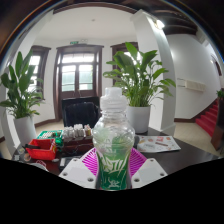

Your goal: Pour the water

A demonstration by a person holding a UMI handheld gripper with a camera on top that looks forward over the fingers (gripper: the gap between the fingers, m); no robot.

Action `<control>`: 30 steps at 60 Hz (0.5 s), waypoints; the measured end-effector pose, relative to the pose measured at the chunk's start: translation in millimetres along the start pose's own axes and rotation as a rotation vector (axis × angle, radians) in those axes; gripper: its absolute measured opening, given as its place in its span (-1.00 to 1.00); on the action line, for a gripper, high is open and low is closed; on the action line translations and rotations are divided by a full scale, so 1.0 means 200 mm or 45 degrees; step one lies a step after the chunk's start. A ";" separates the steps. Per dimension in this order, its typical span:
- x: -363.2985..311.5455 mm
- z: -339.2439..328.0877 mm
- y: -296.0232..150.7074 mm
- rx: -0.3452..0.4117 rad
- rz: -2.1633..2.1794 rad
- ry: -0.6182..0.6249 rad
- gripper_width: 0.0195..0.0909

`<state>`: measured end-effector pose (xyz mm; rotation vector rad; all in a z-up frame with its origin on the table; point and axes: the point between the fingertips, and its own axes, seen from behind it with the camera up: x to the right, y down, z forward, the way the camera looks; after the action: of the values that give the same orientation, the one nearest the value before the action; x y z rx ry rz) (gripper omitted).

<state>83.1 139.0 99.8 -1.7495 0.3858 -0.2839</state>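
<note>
A clear plastic bottle (113,140) with a white cap and a green label stands upright between the two fingers of the gripper (113,168). The pink pads (92,162) press against its lower body on both sides, so the jaws are clamped on the bottle. Whether it touches the table (185,158) or is lifted off it cannot be told, and how much water it holds cannot be made out through the clear wall.

The table is dark and round-edged. Near its left edge lies a red box-like item (41,149), and behind it a low tray (70,134) carrying several small pale cups. To the right of the bottle, toward the right edge, lies a flat printed sheet or magazine (158,144).

Beyond the far edge of the table stand two large leafy plants in white pots: one at the left (20,95) and one at the right (140,80), just behind the bottle. Between them a dark chair back (80,112) shows. The room has white walls, a dark-framed double door with glass panes (78,72) in the middle of the far wall, and a red staircase (210,118) at the far right.
</note>
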 end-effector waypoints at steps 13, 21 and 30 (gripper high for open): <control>-0.01 -0.03 0.00 0.042 -0.040 -0.032 -0.27; -0.01 -0.07 0.01 -0.008 -0.066 -0.042 0.17; 0.01 -0.23 0.01 -0.025 -0.089 -0.054 0.71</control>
<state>66.3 97.1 107.0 -1.7874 0.2981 -0.2936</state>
